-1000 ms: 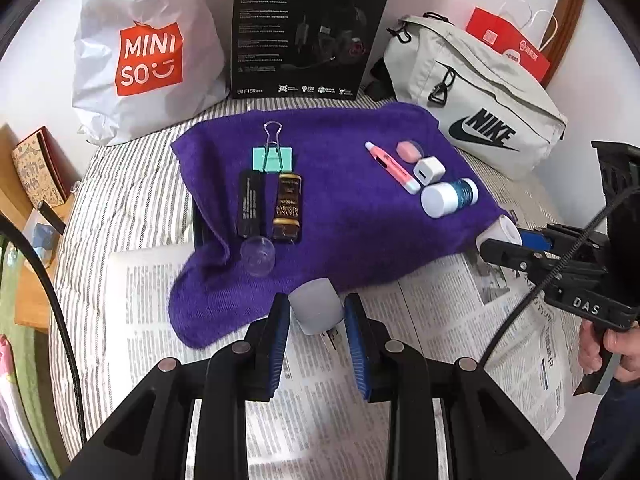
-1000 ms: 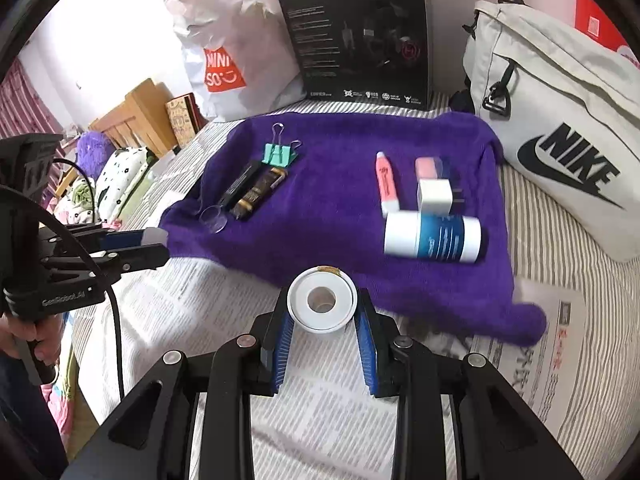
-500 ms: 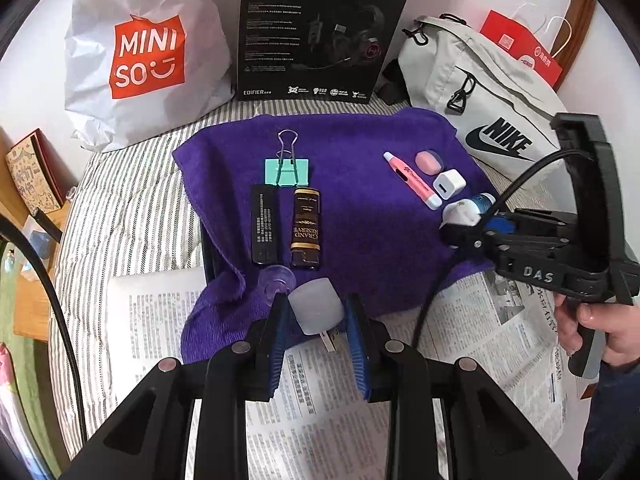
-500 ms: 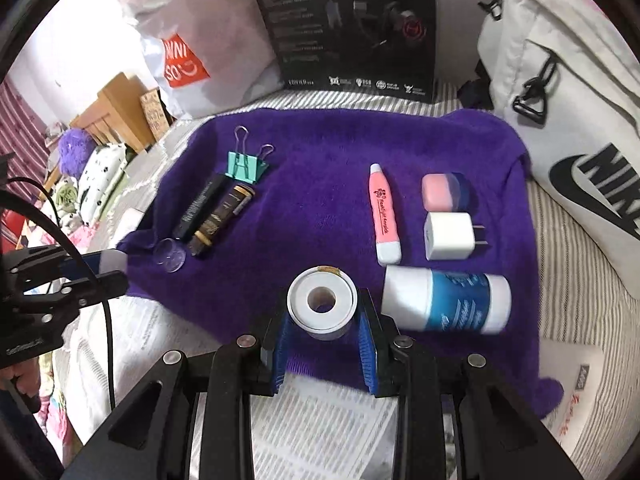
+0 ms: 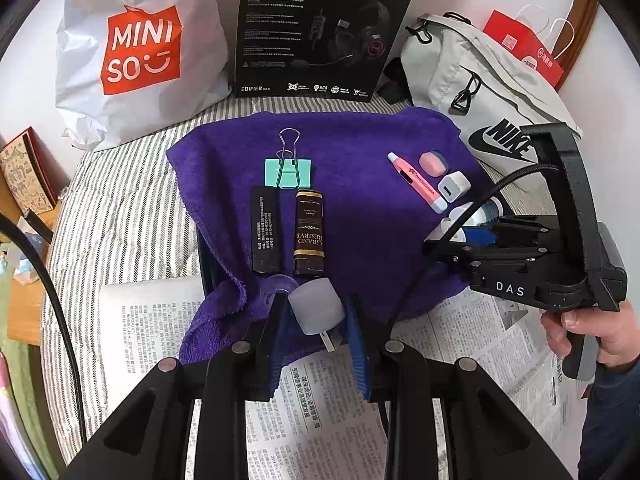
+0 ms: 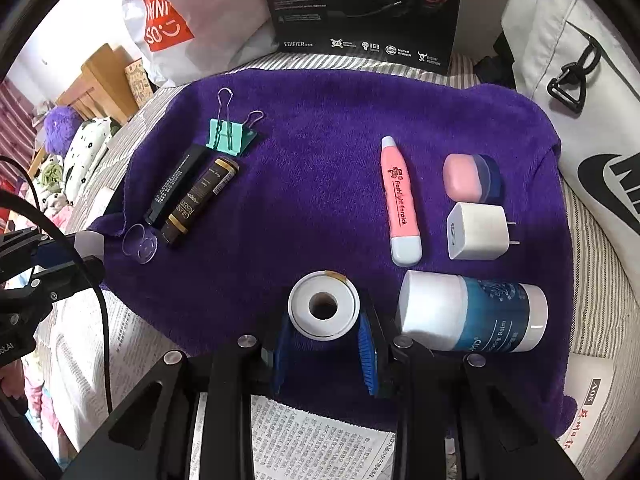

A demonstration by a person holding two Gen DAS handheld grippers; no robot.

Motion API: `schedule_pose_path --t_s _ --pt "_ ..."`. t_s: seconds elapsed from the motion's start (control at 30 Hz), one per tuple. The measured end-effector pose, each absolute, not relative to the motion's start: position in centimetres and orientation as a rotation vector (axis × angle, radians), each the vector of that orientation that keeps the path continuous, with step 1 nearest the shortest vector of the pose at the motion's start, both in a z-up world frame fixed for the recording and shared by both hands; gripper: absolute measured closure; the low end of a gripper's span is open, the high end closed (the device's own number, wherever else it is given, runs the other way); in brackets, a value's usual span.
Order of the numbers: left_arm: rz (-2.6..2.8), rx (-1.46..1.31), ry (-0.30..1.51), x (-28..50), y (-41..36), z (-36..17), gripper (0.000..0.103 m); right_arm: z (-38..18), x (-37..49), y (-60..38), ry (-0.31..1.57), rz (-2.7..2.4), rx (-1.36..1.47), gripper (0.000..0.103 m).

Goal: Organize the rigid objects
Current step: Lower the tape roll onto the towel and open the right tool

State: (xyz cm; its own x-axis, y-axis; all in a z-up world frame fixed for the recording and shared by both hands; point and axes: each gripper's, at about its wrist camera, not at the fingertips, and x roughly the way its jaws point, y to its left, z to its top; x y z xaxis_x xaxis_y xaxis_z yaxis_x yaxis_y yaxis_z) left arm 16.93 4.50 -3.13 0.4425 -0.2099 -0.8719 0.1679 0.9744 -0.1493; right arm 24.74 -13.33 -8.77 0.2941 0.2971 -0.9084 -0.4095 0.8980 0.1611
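Note:
My left gripper (image 5: 316, 312) is shut on a frosted white plug adapter (image 5: 317, 306), held over the near edge of the purple towel (image 5: 360, 216). Just beyond it lie a clear plastic cap (image 5: 280, 282), a black stick (image 5: 265, 233) and a brown tube (image 5: 309, 236), with a teal binder clip (image 5: 288, 170) behind them. My right gripper (image 6: 324, 320) is shut on a white tape roll (image 6: 323, 305), low over the towel (image 6: 320, 184) beside a blue and white bottle (image 6: 472, 316). A pink pen (image 6: 400, 200), a white charger (image 6: 476, 230) and a pink and blue eraser (image 6: 472, 176) lie further back.
Newspaper (image 5: 328, 412) covers the striped bed in front of the towel. A white Miniso bag (image 5: 140, 52), a black headset box (image 5: 320, 28), a grey Nike bag (image 5: 488, 92) and a red paper bag (image 5: 528, 48) stand along the back wall. A person's hand (image 5: 592, 328) grips the right tool.
Both grippers moved forward over the towel's near edge with their loads still held. The right one came further, lowering next to the blue and white bottle.

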Motion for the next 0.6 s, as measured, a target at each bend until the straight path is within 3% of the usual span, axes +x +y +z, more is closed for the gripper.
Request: schedule_pose_path --t_s 0.6 --pt "-0.24 -0.063 1.086 17.1 4.8 -2.8 0.076 -8.1 23.6 -13.6 1.189 0.495 -0.126 0.064"
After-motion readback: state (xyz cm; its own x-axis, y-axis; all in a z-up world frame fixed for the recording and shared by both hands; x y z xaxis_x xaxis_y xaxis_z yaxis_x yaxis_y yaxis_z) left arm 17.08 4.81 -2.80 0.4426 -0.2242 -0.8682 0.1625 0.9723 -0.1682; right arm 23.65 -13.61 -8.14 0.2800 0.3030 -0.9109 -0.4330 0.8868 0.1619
